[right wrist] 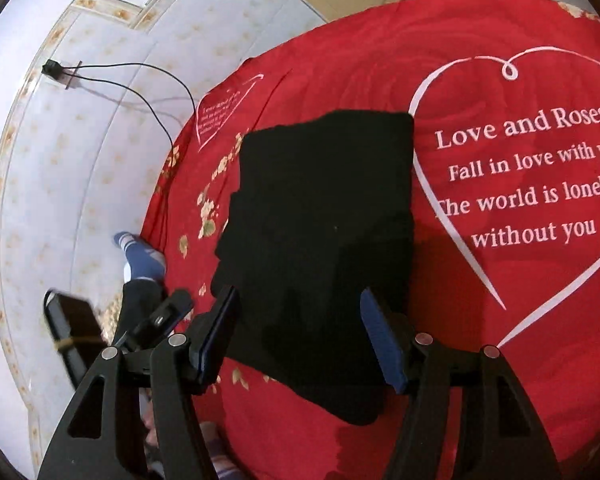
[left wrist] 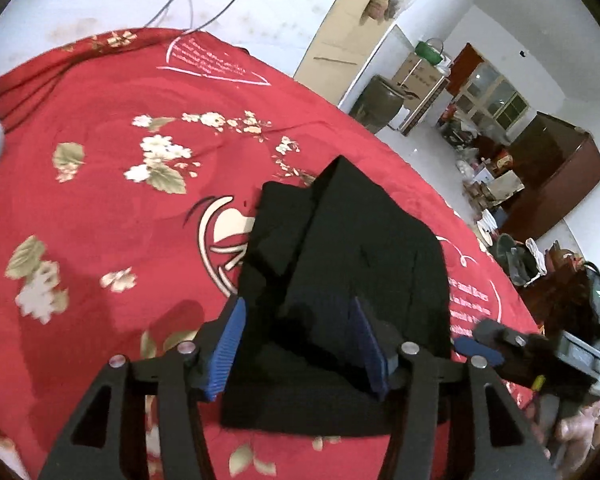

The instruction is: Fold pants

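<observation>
Black pants (right wrist: pixel 324 232) lie folded into a compact block at frame centre on the red bedspread (right wrist: pixel 500 320); left gripper (left wrist: pixel 296 344) and right gripper (right wrist: pixel 300 336) hover above, fingers spread, empty. Folding appears nearly finished.

Red bedspread (left wrist: pixel 100 208) printed with cream blossoms, olive leaves and white hearts, one heart (right wrist: pixel 512 200) lettered "Love and Roses", spread across a bed. Pale wall panelling (right wrist: pixel 80 152) with gold floral trim behind, a thin black cable (right wrist: pixel 156 92) trailing from a small dark box down to the bed's edge. Blue-and-white striped sock (right wrist: pixel 140 258) at the bedside. Beyond, a dark brown wooden cabinet (left wrist: pixel 556 184), stacked cardboard boxes (left wrist: pixel 420 70), a green bowl (left wrist: pixel 430 50) on top.
</observation>
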The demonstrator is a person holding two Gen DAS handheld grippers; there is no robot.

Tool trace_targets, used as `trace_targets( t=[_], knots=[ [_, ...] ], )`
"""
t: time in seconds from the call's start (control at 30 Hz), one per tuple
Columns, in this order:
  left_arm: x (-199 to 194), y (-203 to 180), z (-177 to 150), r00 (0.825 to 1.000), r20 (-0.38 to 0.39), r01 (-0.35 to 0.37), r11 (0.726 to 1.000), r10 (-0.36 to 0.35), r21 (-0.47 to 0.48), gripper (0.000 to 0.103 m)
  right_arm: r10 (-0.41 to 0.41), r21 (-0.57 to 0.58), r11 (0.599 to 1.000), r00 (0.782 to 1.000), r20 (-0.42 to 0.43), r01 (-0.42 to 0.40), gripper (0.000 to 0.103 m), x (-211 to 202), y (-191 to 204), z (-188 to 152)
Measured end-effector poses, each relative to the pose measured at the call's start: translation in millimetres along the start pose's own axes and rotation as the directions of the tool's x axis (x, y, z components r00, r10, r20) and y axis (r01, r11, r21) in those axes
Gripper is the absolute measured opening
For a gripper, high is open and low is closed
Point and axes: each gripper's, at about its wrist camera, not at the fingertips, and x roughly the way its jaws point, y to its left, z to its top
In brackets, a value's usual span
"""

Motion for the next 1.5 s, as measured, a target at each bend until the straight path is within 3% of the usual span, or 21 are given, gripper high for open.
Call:
trace_targets(
  t=[0.27, 0.53, 0.57, 0.7, 0.8, 1.07, 1.23, 1.33, 1.4, 1.47, 1.5],
  knots=[
    [40, 10, 17, 0.996, -0.025, 0.079, 0.996, -0.080, -0.033, 0.057, 0.043, 0.055, 0.998, 0.999, -0.002, -0.043, 0.063, 0, -24, 2],
    [26, 2, 18, 0.992, 0.036, 0.120, 0.993, -0.120, -0.004, 0.055, 0.063, 0.081, 0.995, 0.998, 0.002, -0.063, 0.063, 3, -28, 7],
    [25, 2, 18, 0.992, 0.037, 0.123, 0.992, -0.123, -0.001, 0.053, 0.063, 0.081, 0.995, 0.998, 0.001, -0.063, 0.063, 3, -29, 7],
    [40, 9, 22, 0.996, -0.003, 0.090, 0.996, -0.090, -0.025, 0.028, 0.061, 0.082, 0.995, 0.998, 0.002, -0.061, 0.063, 2, -30, 6],
    [46, 15, 25, 0.993, -0.021, 0.115, 0.991, -0.117, -0.067, 0.022, 0.049, 0.072, 0.996, 0.999, 0.000, -0.049, 0.063, 2, -29, 5],
    [27, 7, 25, 0.998, -0.027, 0.058, 0.995, -0.060, -0.084, 0.010, 0.019, 0.043, 0.999, 1.000, -0.003, -0.019, 0.063, 2, -26, 5],
    [-15, 10, -8, 0.999, -0.039, 0.008, 0.983, -0.015, -0.181, 0.010, 0.016, 0.029, 0.999, 1.000, 0.012, -0.016, 0.063, -4, -24, 3],
    [4, 26, -26, 0.994, -0.108, -0.035, 0.980, 0.014, -0.196, 0.012, 0.020, 0.030, 0.999, 1.000, 0.011, -0.020, 0.063, -3, -24, 2],
    [4, 31, -23, 0.995, -0.100, -0.010, 0.976, -0.012, -0.219, 0.013, 0.021, 0.023, 0.999, 1.000, 0.007, -0.021, 0.063, -2, -23, 2],
    [-1, 27, -18, 0.996, -0.092, -0.036, 0.981, 0.019, -0.191, 0.016, -0.007, -0.006, 1.000, 1.000, 0.008, 0.007, 0.063, -2, -19, 1],
    [-6, 23, -17, 0.995, -0.069, -0.084, 0.985, 0.074, -0.149, 0.017, -0.026, -0.023, 0.999, 1.000, 0.009, 0.026, 0.063, -3, -17, 0]
  ],
)
